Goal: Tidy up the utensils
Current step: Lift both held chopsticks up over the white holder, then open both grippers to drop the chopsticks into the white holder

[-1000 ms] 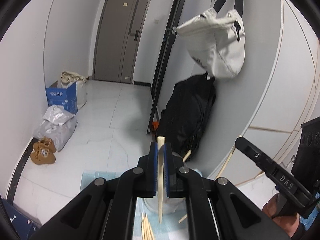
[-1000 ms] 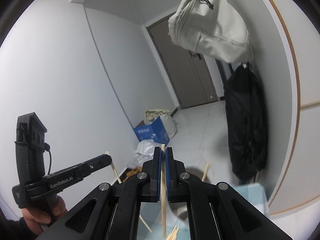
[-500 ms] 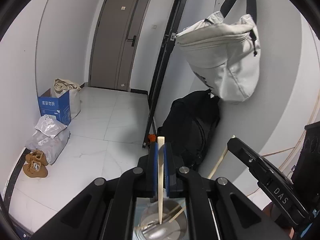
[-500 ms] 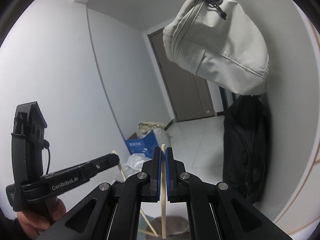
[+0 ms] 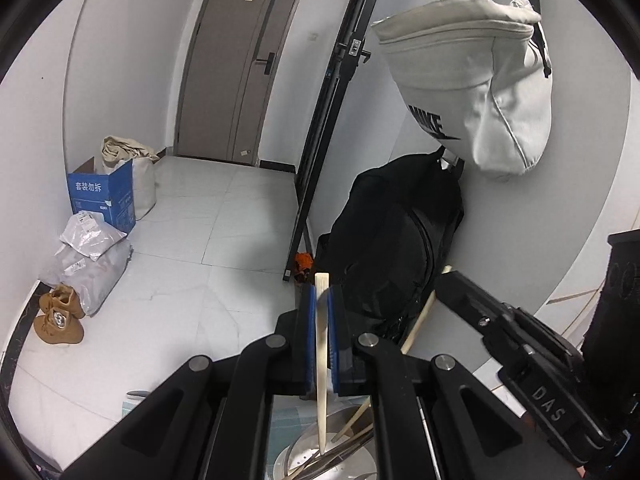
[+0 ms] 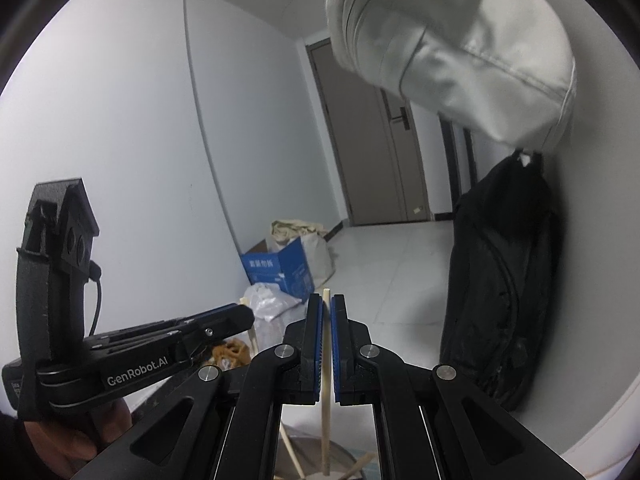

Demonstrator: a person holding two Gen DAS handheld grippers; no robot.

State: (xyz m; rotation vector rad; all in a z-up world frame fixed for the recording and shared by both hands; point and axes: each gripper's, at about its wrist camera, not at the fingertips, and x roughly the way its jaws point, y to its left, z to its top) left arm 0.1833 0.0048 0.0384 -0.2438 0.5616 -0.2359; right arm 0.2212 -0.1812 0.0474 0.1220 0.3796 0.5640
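My left gripper (image 5: 319, 300) is clamped on a pale wooden chopstick (image 5: 321, 356), which stands upright with its tip hanging just inside a round stainless-steel holder (image 5: 298, 454) that already contains several sticks. My right gripper (image 6: 327, 308) is pinched tight on a second thin wooden chopstick (image 6: 326, 404), also upright, its lower end over the same metal container (image 6: 340, 456). A blue-checked cloth (image 5: 280, 428) lies beneath.
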